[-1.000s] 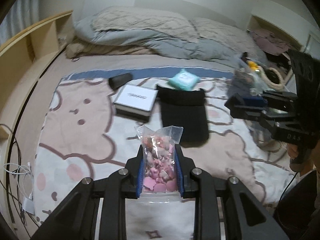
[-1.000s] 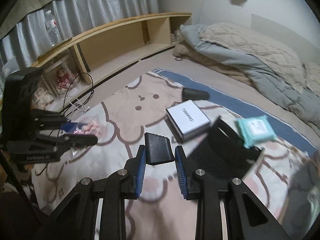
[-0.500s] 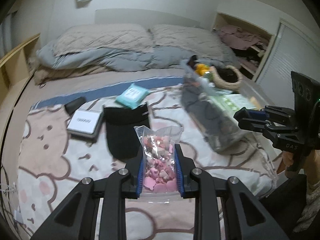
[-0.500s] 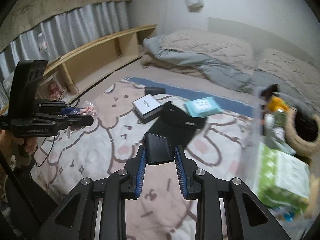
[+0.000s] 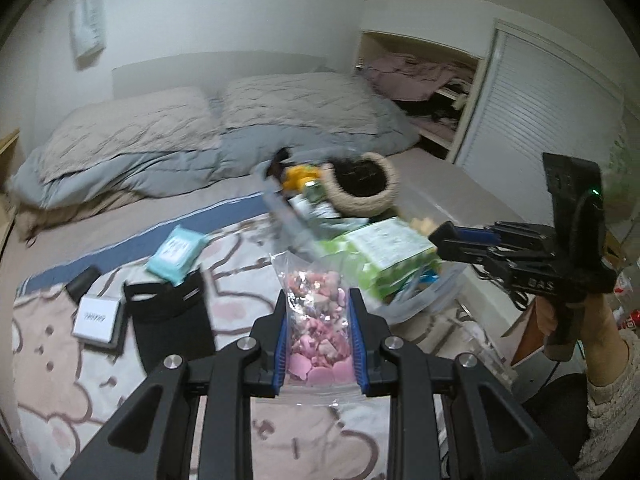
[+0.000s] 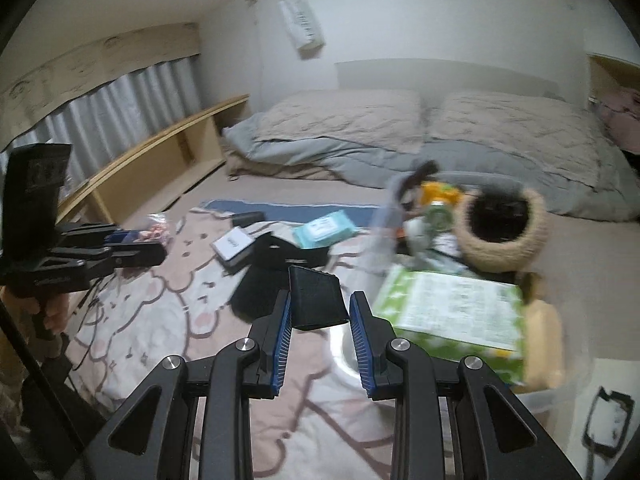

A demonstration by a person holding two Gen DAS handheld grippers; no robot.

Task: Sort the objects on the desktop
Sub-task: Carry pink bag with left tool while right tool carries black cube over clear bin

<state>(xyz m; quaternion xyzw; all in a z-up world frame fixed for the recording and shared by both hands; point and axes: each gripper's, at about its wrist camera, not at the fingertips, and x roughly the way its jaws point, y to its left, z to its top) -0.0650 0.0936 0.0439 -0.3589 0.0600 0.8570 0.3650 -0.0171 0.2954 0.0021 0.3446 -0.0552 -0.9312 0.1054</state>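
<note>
One cartoon-print blanket (image 5: pixel 60 360) covers the near part of the bed and serves as the reference surface. Two quilted pillows (image 5: pixel 296 100) lie beyond its far edge.

One clear plastic bin (image 5: pixel 424 300) stands at the blanket's right edge. Contents: one green-and-white printed pack (image 5: pixel 384 252), one woven basket (image 5: pixel 368 188) with a dark interior, one yellow item, and further items too blurred to identify.

On the blanket, left of the bin:
- One black pouch (image 5: pixel 172 320).
- One white-lidded box (image 5: pixel 96 318); its label is too small to read.
- One teal wipes pack (image 5: pixel 176 250), at the pouch's far edge; print unreadable.
- One small black case (image 5: pixel 82 282), beyond the box.

Two grippers are present.
- Left gripper (image 5: pixel 318 336): jaws clamped on one clear zip bag (image 5: pixel 316 320) of pink pieces, held above the blanket.
- Right gripper (image 6: pixel 320 320): one black wedge-shaped block (image 6: pixel 316 300) sits between the jaws, above the blanket beside the bin; grip contact cannot be confirmed.
</note>
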